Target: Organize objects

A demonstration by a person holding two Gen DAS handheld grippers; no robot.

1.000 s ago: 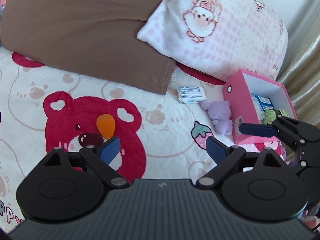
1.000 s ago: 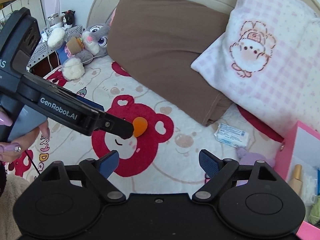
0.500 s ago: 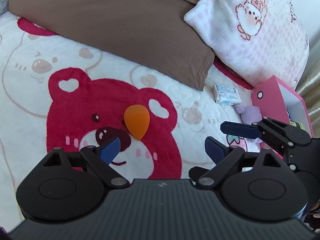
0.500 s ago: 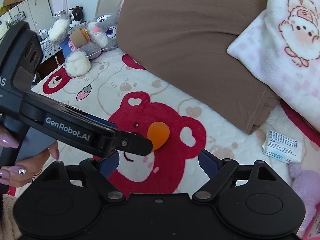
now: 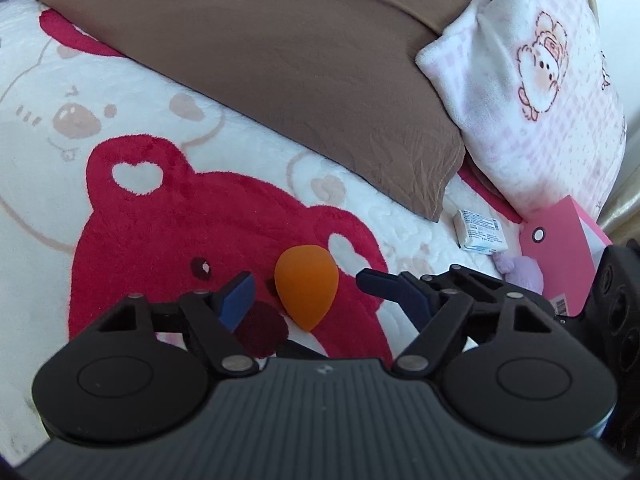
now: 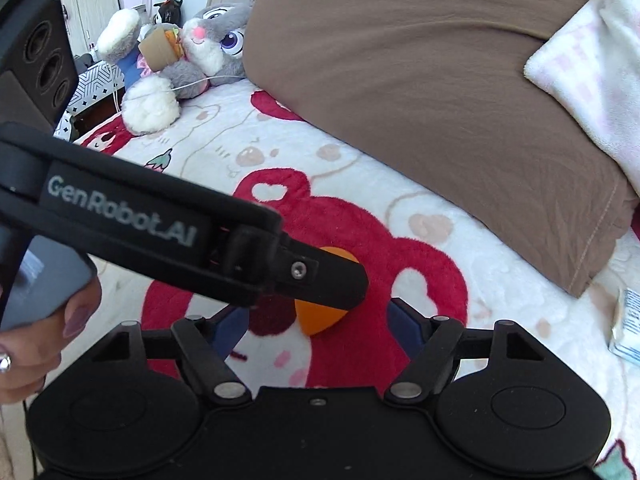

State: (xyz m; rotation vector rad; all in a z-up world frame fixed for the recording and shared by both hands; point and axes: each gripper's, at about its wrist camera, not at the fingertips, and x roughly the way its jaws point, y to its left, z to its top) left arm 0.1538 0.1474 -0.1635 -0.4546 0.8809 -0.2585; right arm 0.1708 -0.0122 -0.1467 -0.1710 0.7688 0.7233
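**Both claws around the orange sponge on the bear blanket**

A white fleece blanket (image 5: 256, 168) with a big red bear (image 5: 168, 240) printed on it covers the bed. Beyond the bear lies a brown pillow (image 5: 280, 72), and to that pillow's right a pink checked pillow (image 5: 532, 92). In the right wrist view a grey plush rabbit (image 6: 200, 52) sits at the brown pillow's left end, with cabinets (image 6: 88, 12) behind it.

A pink box (image 5: 560, 256) stands right of the bear, under the checked pillow's corner; its inside is hidden from here. A purple plush (image 5: 520, 268) touches the box's left side. A small white packet (image 5: 480, 232) lies just beside the brown pillow's near corner.

The orange sponge (image 5: 306, 286), teardrop-shaped, lies on the bear's face, tip toward the camera.

The left gripper (image 5: 320, 300) has the sponge between its blue fingers; its jaws are closing, with gaps visible on both sides, so not gripping. The right gripper (image 6: 316, 324) also brackets the sponge with closing jaws and does not touch it. In its view the left gripper's black arm crosses in front and covers most of the sponge. In the left wrist view a right-gripper finger (image 5: 380, 280) points at the sponge from the right. A hand (image 6: 36, 344) holds the left gripper's handle.
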